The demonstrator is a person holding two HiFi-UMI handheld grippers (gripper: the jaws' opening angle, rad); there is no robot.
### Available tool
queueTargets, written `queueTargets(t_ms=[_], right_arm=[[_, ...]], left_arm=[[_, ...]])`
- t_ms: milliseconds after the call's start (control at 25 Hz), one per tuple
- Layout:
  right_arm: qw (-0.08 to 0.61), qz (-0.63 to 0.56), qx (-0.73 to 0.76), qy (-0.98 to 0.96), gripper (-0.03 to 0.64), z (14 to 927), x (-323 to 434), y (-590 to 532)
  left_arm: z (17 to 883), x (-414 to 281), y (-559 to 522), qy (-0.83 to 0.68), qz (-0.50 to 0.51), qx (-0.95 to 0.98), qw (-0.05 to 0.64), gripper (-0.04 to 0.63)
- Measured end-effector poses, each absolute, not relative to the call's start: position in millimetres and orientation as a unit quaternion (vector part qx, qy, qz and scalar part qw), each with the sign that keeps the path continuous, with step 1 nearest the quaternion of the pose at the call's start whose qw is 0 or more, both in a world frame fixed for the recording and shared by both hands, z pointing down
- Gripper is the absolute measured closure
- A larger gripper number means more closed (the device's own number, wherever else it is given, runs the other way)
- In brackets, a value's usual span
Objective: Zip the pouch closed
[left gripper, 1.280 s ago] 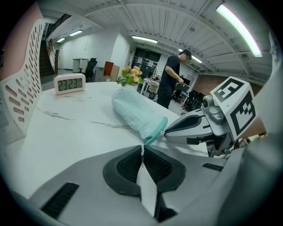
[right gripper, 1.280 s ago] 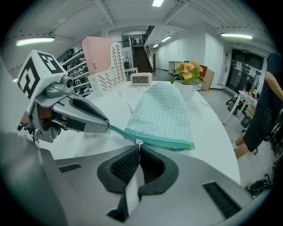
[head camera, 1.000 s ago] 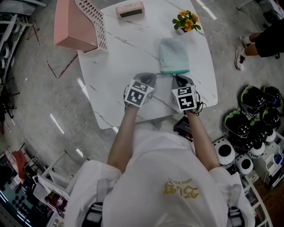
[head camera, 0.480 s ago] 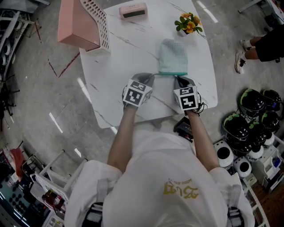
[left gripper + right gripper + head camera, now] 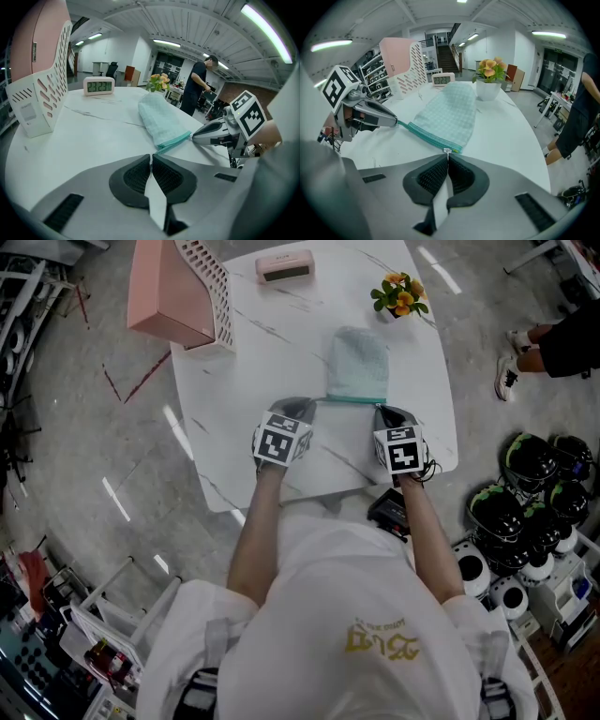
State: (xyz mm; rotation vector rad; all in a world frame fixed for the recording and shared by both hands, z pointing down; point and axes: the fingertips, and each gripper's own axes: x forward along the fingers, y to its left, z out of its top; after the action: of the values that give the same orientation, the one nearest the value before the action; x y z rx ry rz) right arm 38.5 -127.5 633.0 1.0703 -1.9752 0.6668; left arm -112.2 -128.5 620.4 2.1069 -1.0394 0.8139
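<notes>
My two forearms [image 5: 262,521] reach out side by side from the 6 o'clock edge of the white marble table [image 5: 234,371], both bare, and both grippers tip downward toward the tabletop. The left gripper [image 5: 309,402] angles in toward 1 o'clock. Its jaws are pressed together on the left end of the pouch's teal zipper band [image 5: 352,398]; in the right gripper view I see its tip meeting that end of the band. The right gripper [image 5: 378,407] angles in toward 11 o'clock. Its jaws are pinched tight on the small metal zipper pull [image 5: 447,150], which sits at the band's right end. The band is stretched in a straight line between the two tips.

The largest container is the pink and white file holder [image 5: 178,292], standing at 10 o'clock from the grippers near the table's far left corner. Its perforated white side faces the table's middle, and I cannot see into it.

The pouch [image 5: 357,362], pale green checked cloth, lies flat at 12 o'clock from the grippers. Its zipper edge is toward me and its rounded end points away. I cannot tell what is inside.

The white flower pot [image 5: 488,90] stands at 1 o'clock from the pouch and holds orange and yellow flowers [image 5: 398,287]. A digital clock [image 5: 285,266] sits at 11 o'clock from the pouch, near the far edge.
</notes>
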Motion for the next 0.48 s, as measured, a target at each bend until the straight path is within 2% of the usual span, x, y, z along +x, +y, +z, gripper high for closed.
queueTargets(t_ms=[280,480], right_arm=[[0.375,0.271,0.436,-0.772,0.597,636.8,36.7,-129.7],[0.357,0.278,0.449,-0.770,0.586,626.4,42.2,-128.7]], left_arm=[[622.1,-116.5,-132.9,-0.412,0.307,0.799,0.313,0.541],[617.0,-119.8,-134.5,-0.427,0.292,0.794,0.319,0.462]])
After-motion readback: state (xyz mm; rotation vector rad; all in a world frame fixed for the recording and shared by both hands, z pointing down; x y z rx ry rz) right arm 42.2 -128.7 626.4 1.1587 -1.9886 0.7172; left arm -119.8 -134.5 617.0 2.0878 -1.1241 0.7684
